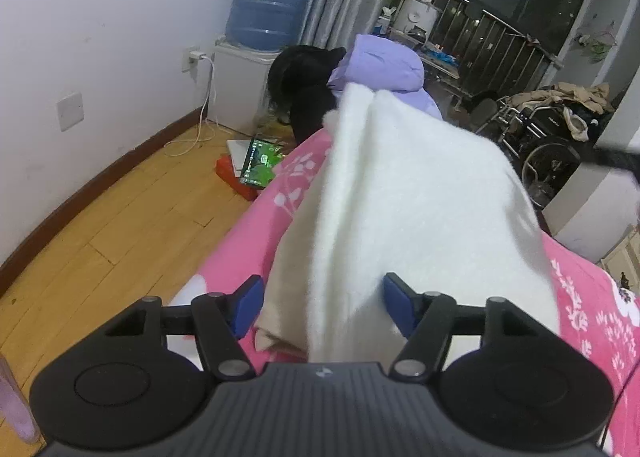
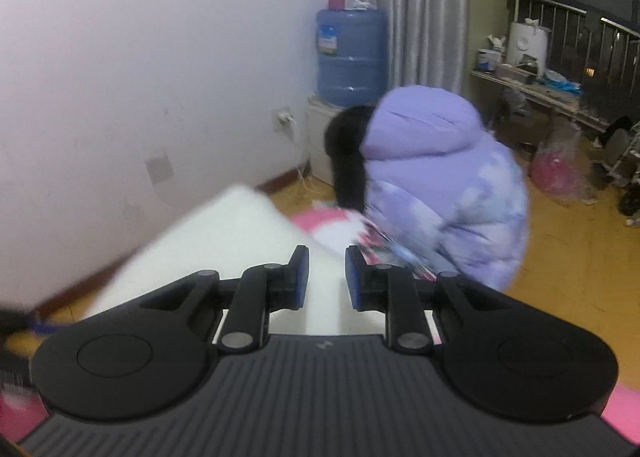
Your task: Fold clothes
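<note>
A white fleecy garment [image 1: 408, 209] lies bunched in a ridge on the pink flowered bed cover [image 1: 592, 313], with a beige layer [image 1: 280, 309] under its near left edge. My left gripper [image 1: 324, 301] is open, its blue pads on either side of the garment's near end, not pressing it. In the right wrist view the same white garment [image 2: 224, 241] shows blurred, lifted to the left. My right gripper [image 2: 326, 277] has its jaws narrowly apart with white cloth between them; whether the pads pinch it I cannot tell.
A person in a lilac puffer jacket [image 2: 440, 181] with black hair bends over at the bed's far end. A water dispenser [image 1: 268, 5] stands by the wall, a tablet [image 1: 260, 163] lies on the wooden floor, and a wheelchair [image 1: 548, 145] is at the right.
</note>
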A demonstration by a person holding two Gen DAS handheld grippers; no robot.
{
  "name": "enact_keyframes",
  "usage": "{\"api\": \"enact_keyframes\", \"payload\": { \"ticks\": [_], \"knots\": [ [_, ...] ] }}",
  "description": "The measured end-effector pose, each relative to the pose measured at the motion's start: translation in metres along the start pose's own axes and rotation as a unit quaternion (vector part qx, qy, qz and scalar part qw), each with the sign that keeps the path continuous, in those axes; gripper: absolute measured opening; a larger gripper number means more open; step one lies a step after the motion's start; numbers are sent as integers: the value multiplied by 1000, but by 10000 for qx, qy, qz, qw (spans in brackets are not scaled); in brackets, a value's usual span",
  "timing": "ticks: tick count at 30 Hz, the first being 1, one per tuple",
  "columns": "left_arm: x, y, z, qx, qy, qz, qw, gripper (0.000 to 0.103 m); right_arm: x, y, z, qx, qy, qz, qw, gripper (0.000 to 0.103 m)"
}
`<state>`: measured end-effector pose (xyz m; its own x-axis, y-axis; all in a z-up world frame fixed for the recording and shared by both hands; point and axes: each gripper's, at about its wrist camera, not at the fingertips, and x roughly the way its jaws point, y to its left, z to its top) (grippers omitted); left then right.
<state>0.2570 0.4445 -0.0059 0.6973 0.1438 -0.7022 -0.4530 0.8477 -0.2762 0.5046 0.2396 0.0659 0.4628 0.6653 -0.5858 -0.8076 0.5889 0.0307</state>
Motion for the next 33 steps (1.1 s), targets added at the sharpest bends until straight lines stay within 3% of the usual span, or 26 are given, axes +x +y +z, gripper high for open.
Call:
{"api": "enact_keyframes", "payload": {
  "ticks": [3,5,9,11,15,19,23,27,33],
  "knots": [
    [-14,2,1,-344,-44,-259,9991,59,-40,-6,-21,174,35,42,9998,19],
    [-27,-4,-2,-248,-264,-396,9986,59,-61,-6,-37,381,70,175,9991,19],
    [-27,-35,-10,638,-198,-41,9978,59,-69,15,-68,394,410,555,9968,20],
    [-17,-33,-12,620,-42,76,9980,59,-61,31,-83,297,631,696,9951,20],
    [2,-28,-15,554,267,301,9977,65,-28,59,-105,162,990,597,9932,20],
    [-5,-23,-11,362,355,343,9981,64,-15,61,-110,456,1049,502,9922,20],
    [-22,-33,-14,670,256,334,9969,62,-42,61,-104,484,1008,555,9922,20],
    [-16,-37,-19,669,527,433,9954,62,-61,60,-112,323,1211,407,9913,20],
    [1,-47,-20,823,597,603,9930,66,-92,36,-135,674,1418,179,9874,20]
  ]
}}
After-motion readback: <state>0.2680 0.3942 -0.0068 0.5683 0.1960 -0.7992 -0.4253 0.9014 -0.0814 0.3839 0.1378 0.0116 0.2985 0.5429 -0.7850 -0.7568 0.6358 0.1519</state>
